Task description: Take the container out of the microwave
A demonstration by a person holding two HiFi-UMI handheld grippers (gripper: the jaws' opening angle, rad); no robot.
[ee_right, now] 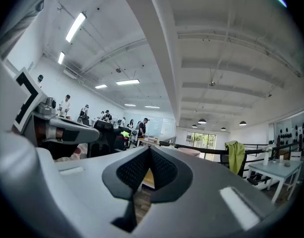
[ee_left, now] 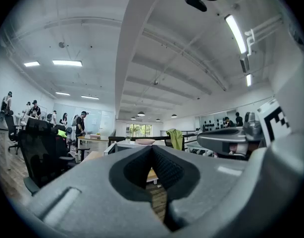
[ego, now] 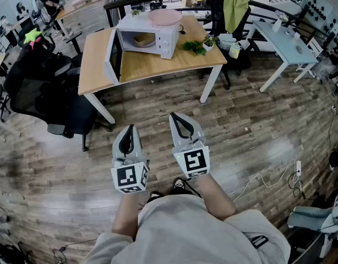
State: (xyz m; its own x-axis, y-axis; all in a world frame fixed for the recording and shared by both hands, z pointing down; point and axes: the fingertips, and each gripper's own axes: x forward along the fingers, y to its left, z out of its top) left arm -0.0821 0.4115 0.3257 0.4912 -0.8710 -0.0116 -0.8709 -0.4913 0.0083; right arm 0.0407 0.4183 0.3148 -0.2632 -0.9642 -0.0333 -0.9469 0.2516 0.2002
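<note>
A white microwave (ego: 158, 34) stands on a wooden table (ego: 158, 65) across the room, its door (ego: 113, 56) swung wide open to the left. Inside it sits a tan container (ego: 143, 39). Both grippers hover over the wood floor, well short of the table and pointing level toward it. My left gripper (ego: 129, 126) is shut with its tips touching and nothing between them, and the left gripper view shows those jaws (ee_left: 152, 148) closed. My right gripper (ego: 173, 115) is likewise shut and empty, and in the right gripper view (ee_right: 149, 148) its tips meet.
A pink plate (ego: 164, 17) lies on top of the microwave, and a small green plant (ego: 195, 47) is on the table's right end. Black office chairs (ego: 42, 92) stand left of the table. A white desk (ego: 284, 43) is at the right, and cables (ego: 268, 180) trail on the floor.
</note>
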